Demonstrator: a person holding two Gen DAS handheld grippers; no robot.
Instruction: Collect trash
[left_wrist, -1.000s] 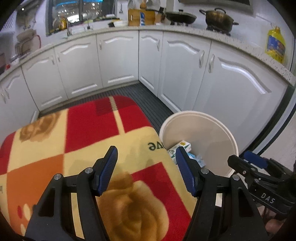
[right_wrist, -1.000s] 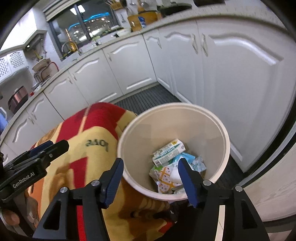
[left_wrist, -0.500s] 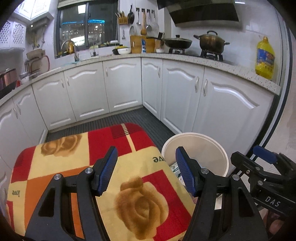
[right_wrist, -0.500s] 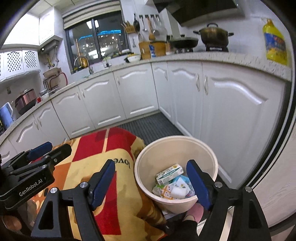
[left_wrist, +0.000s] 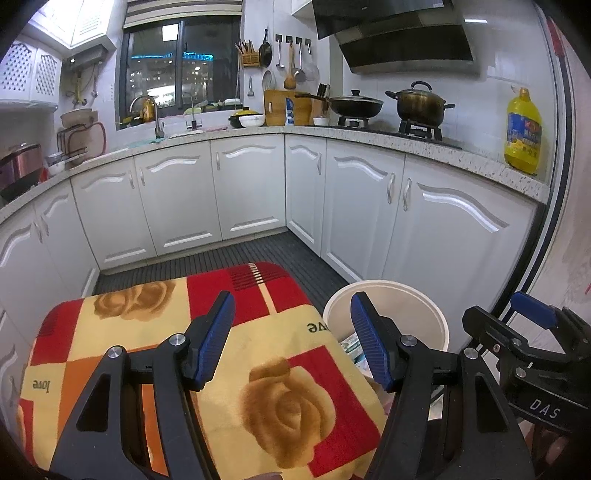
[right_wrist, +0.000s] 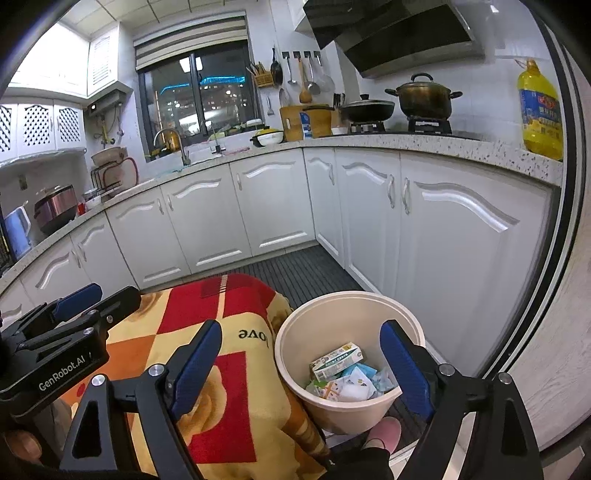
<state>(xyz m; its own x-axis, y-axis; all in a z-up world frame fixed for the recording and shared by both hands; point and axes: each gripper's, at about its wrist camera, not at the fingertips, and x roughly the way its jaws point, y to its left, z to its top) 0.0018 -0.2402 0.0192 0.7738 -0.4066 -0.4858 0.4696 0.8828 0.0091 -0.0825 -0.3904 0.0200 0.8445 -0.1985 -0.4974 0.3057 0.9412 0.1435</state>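
A cream round bin stands on the floor beside a table draped in a red, yellow and orange rose blanket. Inside lie a green and white carton and crumpled wrappers. The bin also shows in the left wrist view. My left gripper is open and empty above the blanket. My right gripper is open and empty, raised above the bin's near side.
White cabinets curve around a dark slatted floor. The counter carries a yellow oil bottle, a pot and a pan on the stove. A pink slipper is by the bin's base.
Both grippers have lifted and tilted up away from the bin and blanket, so more of the kitchen shows. The right gripper's jaws have opened wider. Neither holds anything.
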